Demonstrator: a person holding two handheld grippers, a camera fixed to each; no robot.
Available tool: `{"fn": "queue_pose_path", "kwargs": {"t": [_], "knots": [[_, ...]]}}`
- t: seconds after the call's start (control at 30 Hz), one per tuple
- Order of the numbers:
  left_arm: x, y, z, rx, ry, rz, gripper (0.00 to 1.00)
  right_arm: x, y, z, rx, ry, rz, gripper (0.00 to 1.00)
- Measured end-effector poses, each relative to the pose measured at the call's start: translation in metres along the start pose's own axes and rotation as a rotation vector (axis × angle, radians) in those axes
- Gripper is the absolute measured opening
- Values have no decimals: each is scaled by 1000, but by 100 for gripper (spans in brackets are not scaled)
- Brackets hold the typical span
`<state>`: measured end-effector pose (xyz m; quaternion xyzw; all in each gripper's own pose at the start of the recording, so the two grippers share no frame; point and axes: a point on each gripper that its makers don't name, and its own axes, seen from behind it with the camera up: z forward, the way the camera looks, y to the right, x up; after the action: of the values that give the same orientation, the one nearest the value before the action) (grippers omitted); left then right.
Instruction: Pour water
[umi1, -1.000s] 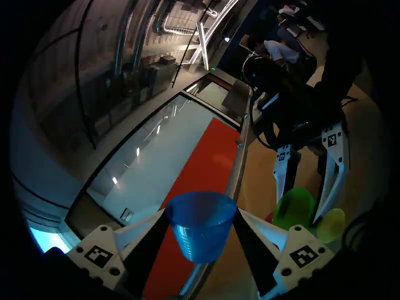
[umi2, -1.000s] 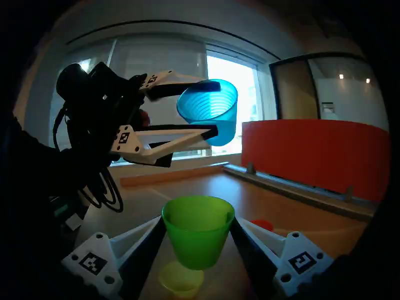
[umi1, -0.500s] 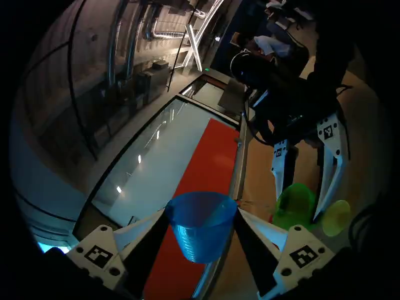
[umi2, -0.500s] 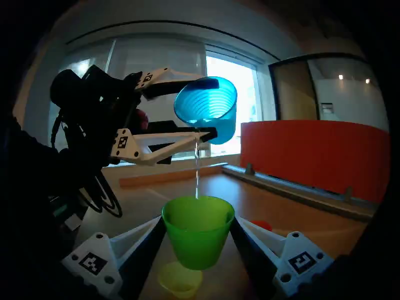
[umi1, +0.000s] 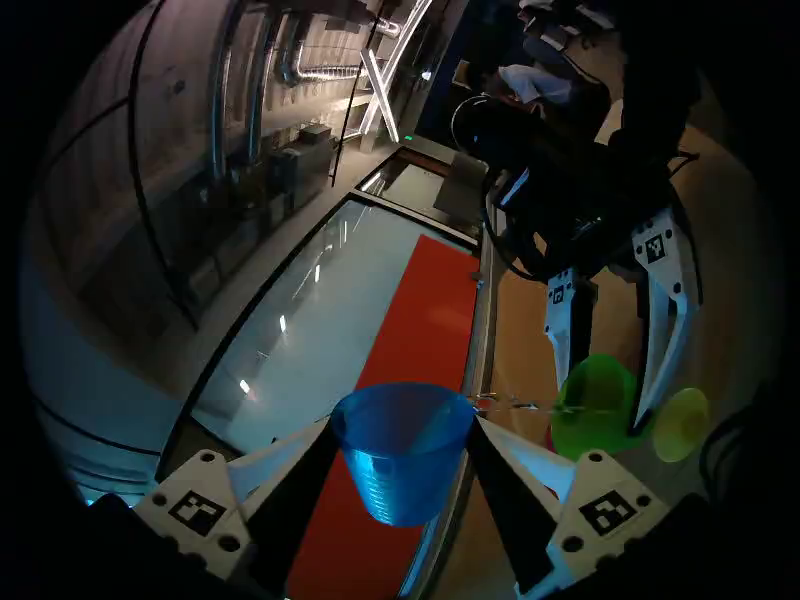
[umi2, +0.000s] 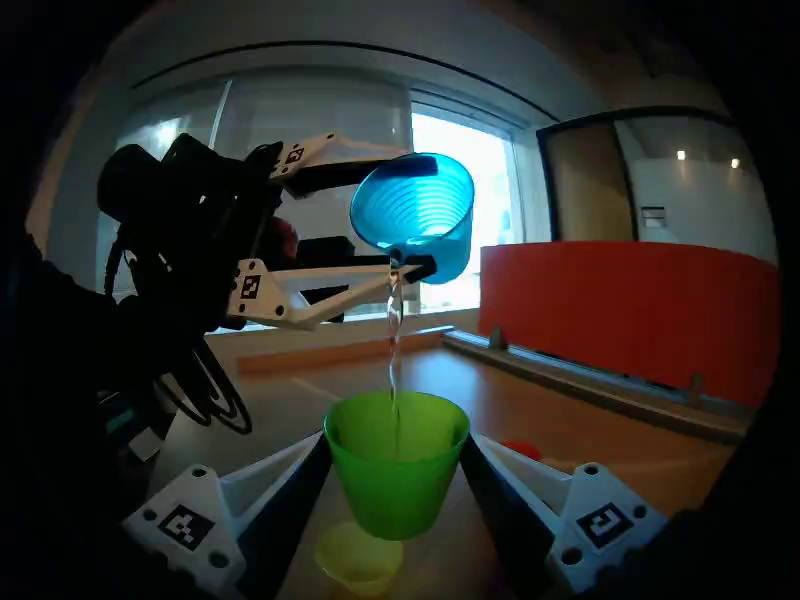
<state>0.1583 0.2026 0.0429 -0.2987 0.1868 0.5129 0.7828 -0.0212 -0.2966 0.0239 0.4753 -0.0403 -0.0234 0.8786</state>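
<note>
My left gripper (umi1: 404, 458) is shut on a blue cup (umi1: 402, 452), tipped on its side. In the right gripper view that blue cup (umi2: 416, 214) hangs high, mouth turned toward me, held by the left gripper (umi2: 412, 217). A thin stream of water (umi2: 393, 335) falls from its lip into a green cup (umi2: 396, 462). My right gripper (umi2: 396, 470) is shut on the green cup, holding it upright below the blue one. In the left gripper view the green cup (umi1: 594, 404) sits between the right gripper's fingers (umi1: 661, 330), with the right gripper (umi1: 600, 400) to the right.
A yellow cup (umi2: 360, 559) lies on the wooden table (umi2: 560, 415) beneath the green cup, also visible as the yellow cup (umi1: 682, 423). A small red object (umi2: 521, 449) sits just behind. A red panel (umi2: 640, 300) stands along the table's far edge. Bright windows (umi2: 455, 180) lie behind.
The blue cup tipped further; water began falling half a second ago and now runs as a fuller stream into the green cup. Both grippers kept their places.
</note>
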Motion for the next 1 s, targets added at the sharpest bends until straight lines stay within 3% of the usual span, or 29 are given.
{"fn": "queue_pose_path", "kwargs": {"t": [0.7,1.0], "knots": [[1,-2,-3,-2,-1,66,87,0,1,-2,-2,2,-4,90],[6,-8,-4,5,7,90,87,0,2,-3,-4,3,-5,90]]}}
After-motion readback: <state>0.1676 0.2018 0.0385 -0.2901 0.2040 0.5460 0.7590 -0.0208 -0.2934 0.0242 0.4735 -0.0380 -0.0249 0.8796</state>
